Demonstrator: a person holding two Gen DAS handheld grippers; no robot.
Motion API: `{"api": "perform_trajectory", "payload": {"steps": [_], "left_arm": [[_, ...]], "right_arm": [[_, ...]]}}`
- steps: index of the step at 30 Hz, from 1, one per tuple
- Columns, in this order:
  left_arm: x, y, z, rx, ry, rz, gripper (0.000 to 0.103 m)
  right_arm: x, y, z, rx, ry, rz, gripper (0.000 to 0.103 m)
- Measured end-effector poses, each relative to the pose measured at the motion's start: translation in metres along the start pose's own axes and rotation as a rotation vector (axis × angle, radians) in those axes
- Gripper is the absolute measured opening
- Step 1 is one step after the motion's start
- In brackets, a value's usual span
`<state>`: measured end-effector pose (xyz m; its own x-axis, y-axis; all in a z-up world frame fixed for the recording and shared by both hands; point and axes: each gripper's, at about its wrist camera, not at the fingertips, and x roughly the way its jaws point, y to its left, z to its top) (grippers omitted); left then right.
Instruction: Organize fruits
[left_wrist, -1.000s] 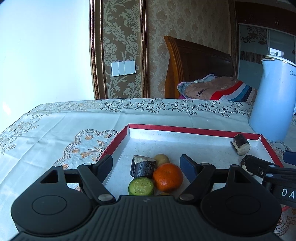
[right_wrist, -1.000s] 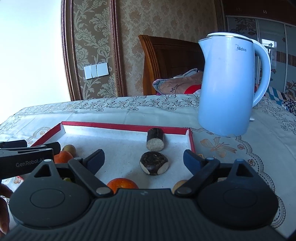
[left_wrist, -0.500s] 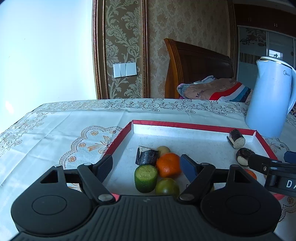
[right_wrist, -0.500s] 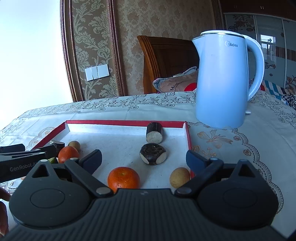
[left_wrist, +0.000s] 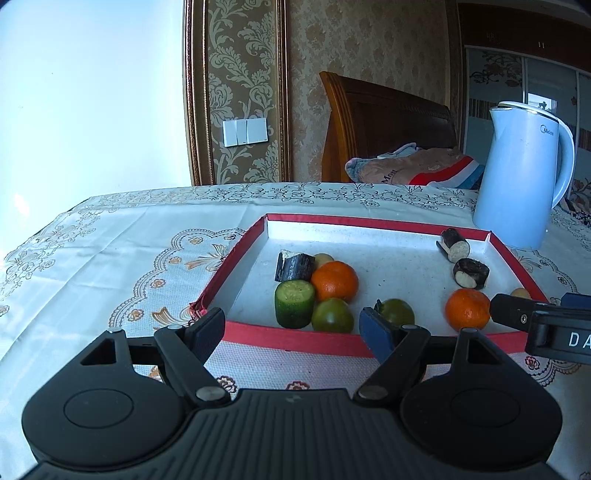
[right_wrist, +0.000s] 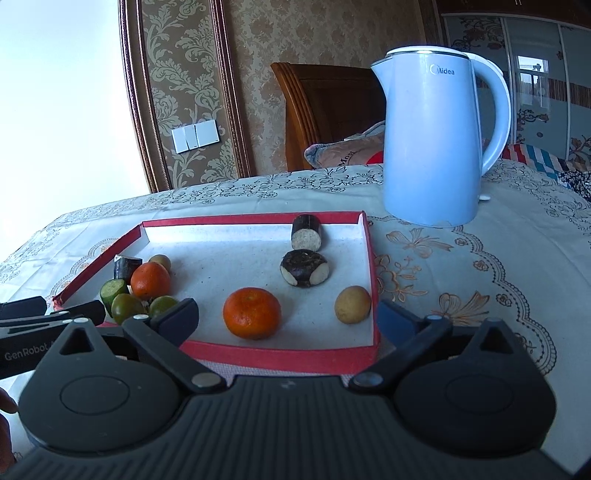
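In the left wrist view the right gripper (left_wrist: 554, 314) is cut off by the right edge, its lettering ending at "DA", and the left gripper's finger hides part of a green tomato (left_wrist: 395, 312). In the right wrist view the left gripper (right_wrist: 55, 314) runs off the left edge, covering part of the cucumber (right_wrist: 112, 290)

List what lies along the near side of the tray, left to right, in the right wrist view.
Cucumber piece → green tomato → second green tomato → orange → small yellowish fruit, close to the tray's right wall.
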<state>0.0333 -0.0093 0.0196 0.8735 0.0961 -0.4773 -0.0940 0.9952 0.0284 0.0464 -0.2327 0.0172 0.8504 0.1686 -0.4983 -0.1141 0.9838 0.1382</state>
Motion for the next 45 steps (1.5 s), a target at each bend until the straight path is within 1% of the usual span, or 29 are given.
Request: {"api": "perform_trajectory", "payload": {"steps": [6, 9, 12, 17, 30, 45], "left_arm": [[-0.009, 0.004, -0.010, 0.009, 0.008, -0.010, 0.080], [-0.008, 0.004, -0.011, 0.010, 0.010, -0.004, 0.080], [-0.007, 0.005, -0.011, 0.008, 0.016, -0.008, 0.080], [-0.007, 0.003, -0.012, 0.015, 0.016, -0.003, 0.080], [-0.008, -0.001, -0.013, 0.044, -0.002, 0.023, 0.080], [-0.009, -0.004, -0.014, 0.066, -0.011, 0.027, 0.080]], "right_arm": [[-0.009, 0.006, -0.012, -0.020, 0.019, 0.014, 0.103], [-0.010, 0.009, -0.016, -0.030, 0.030, 0.020, 0.103], [-0.010, 0.011, -0.017, -0.043, 0.028, 0.017, 0.103], [-0.009, 0.008, -0.017, -0.026, 0.041, 0.028, 0.103], [-0.008, 0.009, -0.017, -0.030, 0.048, 0.031, 0.103], [-0.008, 0.009, -0.017, -0.033, 0.052, 0.036, 0.103]]}}
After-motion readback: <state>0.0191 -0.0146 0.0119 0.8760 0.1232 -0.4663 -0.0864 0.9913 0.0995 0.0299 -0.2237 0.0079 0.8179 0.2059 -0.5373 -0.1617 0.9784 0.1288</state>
